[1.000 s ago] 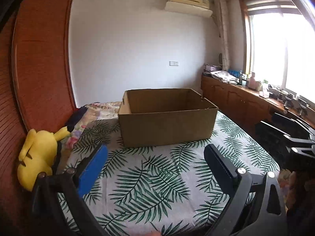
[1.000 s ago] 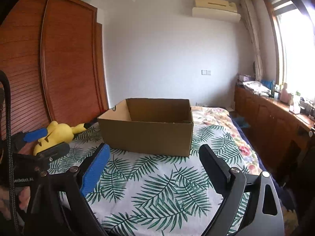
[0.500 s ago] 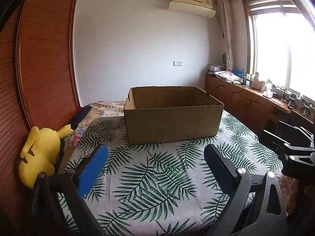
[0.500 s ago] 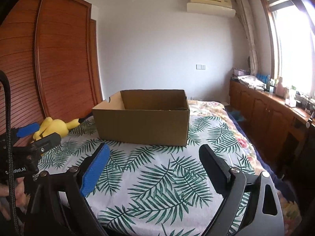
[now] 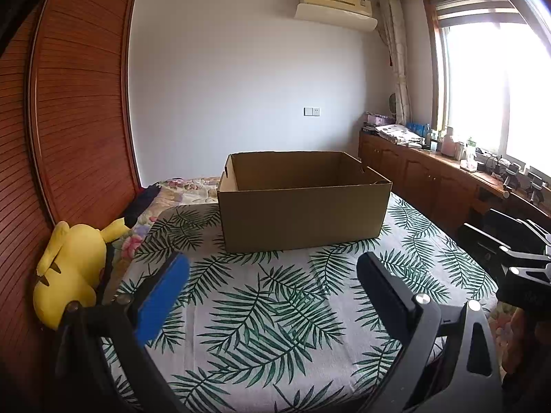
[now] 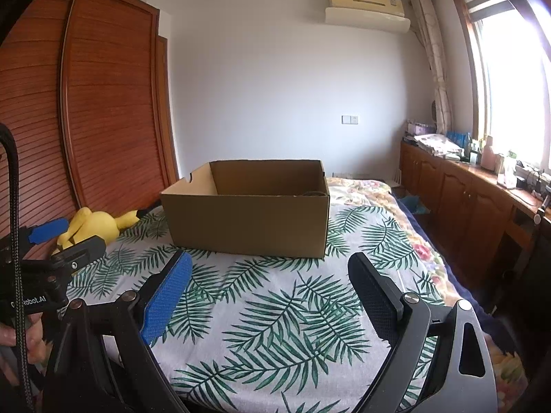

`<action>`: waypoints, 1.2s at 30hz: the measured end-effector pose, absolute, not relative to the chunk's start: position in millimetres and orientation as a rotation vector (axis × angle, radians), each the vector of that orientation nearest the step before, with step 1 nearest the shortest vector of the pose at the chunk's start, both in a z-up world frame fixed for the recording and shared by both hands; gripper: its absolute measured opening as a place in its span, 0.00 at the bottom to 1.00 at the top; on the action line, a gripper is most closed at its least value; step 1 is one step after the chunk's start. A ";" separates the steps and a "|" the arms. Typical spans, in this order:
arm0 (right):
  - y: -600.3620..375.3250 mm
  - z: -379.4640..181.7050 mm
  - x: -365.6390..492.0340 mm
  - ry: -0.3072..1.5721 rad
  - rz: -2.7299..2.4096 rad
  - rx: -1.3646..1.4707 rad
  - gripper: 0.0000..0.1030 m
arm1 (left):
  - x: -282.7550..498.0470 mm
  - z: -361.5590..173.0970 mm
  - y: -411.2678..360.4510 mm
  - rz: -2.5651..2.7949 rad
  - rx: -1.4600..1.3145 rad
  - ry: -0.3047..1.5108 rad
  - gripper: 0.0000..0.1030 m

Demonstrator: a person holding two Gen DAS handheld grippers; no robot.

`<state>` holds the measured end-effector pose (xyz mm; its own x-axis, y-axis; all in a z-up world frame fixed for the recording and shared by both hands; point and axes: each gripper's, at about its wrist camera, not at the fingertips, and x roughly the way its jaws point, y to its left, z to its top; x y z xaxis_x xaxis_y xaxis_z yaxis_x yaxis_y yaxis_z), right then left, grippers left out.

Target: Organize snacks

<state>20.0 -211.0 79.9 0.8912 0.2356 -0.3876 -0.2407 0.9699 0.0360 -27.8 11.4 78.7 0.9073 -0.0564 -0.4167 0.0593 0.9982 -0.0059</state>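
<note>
Both grippers spread, empty | cardboard box (image 5: 303, 213) — beyond fingers (image 5: 162, 296)

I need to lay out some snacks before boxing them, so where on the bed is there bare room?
The widest free patch is the palm-leaf bedspread between the open brown cardboard box and both open tongs, left and right. A narrower strip runs along the box's window side. It is tighter by the yellow plush toy against the wooden wardrobe.

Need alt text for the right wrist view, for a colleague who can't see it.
An open cardboard box sits on a palm-leaf bedspread, beyond the open, empty right claw. A yellow plush toy lies left by the wooden wardrobe; no snacks are visible.
</note>
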 end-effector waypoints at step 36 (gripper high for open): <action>-209.2 83.2 18.3 0.392 0.244 -0.014 0.91 | -31.0 85.9 14.1 -0.058 0.006 0.414 0.96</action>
